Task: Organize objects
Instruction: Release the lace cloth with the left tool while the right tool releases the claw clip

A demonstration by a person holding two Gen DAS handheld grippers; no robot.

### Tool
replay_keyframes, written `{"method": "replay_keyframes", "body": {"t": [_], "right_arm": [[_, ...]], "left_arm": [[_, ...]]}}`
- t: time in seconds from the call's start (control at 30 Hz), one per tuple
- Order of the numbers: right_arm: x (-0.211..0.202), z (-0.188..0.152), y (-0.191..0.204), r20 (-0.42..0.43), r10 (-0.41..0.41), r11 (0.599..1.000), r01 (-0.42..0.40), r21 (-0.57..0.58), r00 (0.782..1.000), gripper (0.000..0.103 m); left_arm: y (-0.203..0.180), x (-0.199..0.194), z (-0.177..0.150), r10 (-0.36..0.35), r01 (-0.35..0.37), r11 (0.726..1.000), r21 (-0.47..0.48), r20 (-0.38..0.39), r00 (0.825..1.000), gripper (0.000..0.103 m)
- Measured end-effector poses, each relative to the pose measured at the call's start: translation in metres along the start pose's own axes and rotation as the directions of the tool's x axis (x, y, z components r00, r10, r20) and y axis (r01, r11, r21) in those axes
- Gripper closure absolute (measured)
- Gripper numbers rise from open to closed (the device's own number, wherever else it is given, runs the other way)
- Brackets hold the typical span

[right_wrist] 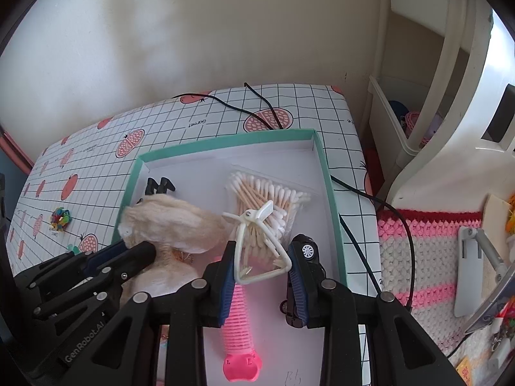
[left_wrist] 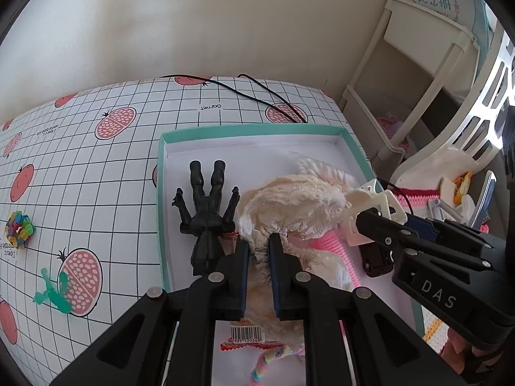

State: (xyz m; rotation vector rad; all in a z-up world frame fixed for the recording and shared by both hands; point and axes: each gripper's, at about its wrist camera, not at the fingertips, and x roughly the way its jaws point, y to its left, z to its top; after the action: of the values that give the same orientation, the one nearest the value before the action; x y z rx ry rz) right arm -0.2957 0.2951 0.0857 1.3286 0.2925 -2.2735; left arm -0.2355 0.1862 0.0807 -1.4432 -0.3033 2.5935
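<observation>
A teal-rimmed white box (left_wrist: 160, 193) (right_wrist: 325, 167) lies on the gridded tablecloth. My left gripper (left_wrist: 259, 251) is shut on a cream knitted cloth (left_wrist: 289, 199) (right_wrist: 167, 222) over the box. My right gripper (right_wrist: 259, 267) is shut on a white plastic triangular clip (right_wrist: 257, 241), also seen in the left wrist view (left_wrist: 373, 206). In the box lie a black action figure (left_wrist: 206, 212), a bag of cotton swabs (right_wrist: 267, 193), a pink comb (right_wrist: 238, 318) and a black toy car (right_wrist: 304, 251).
On the cloth left of the box lie a colourful bead cluster (left_wrist: 19, 230) and a green toy figure (left_wrist: 53, 292). A black cable (right_wrist: 379, 206) crosses the table. A white shelf unit (left_wrist: 412, 80) and a pink crocheted mat (right_wrist: 428, 257) stand to the right.
</observation>
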Motion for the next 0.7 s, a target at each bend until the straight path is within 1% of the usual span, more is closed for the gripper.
{"method": "replay_keyframes", "body": {"t": [0.07,0.1,0.17,0.23,0.5,0.7], "right_arm": [[-0.001,0.001,0.0,0.001,0.007,1.0,-0.007,0.001,1.0,0.062],[-0.002,0.001,0.001,0.003,0.006,1.0,-0.006,-0.002,1.0,0.06],[-0.003,0.002,0.002,0.008,0.003,1.0,-0.003,-0.007,1.0,0.06],[-0.005,0.002,0.003,0.014,0.002,1.0,-0.002,-0.008,1.0,0.06],[-0.019,0.006,0.005,0.052,0.01,1.0,-0.01,-0.014,0.999,0.06],[-0.018,0.006,0.009,0.05,0.008,1.0,-0.007,-0.019,0.999,0.06]], "left_arm": [[0.001,-0.001,0.001,-0.009,0.009,1.0,-0.008,-0.004,1.0,0.08],[0.001,-0.002,0.002,-0.014,0.014,1.0,-0.011,-0.004,1.0,0.078],[0.002,-0.004,0.003,-0.022,0.022,1.0,-0.019,0.0,1.0,0.068],[0.003,-0.007,0.005,-0.033,0.033,0.999,-0.027,0.007,0.999,0.065],[0.009,-0.021,0.013,-0.039,0.041,0.998,-0.048,0.047,0.998,0.064],[0.019,-0.033,0.02,-0.014,0.021,0.997,-0.069,0.087,0.996,0.064]]}}
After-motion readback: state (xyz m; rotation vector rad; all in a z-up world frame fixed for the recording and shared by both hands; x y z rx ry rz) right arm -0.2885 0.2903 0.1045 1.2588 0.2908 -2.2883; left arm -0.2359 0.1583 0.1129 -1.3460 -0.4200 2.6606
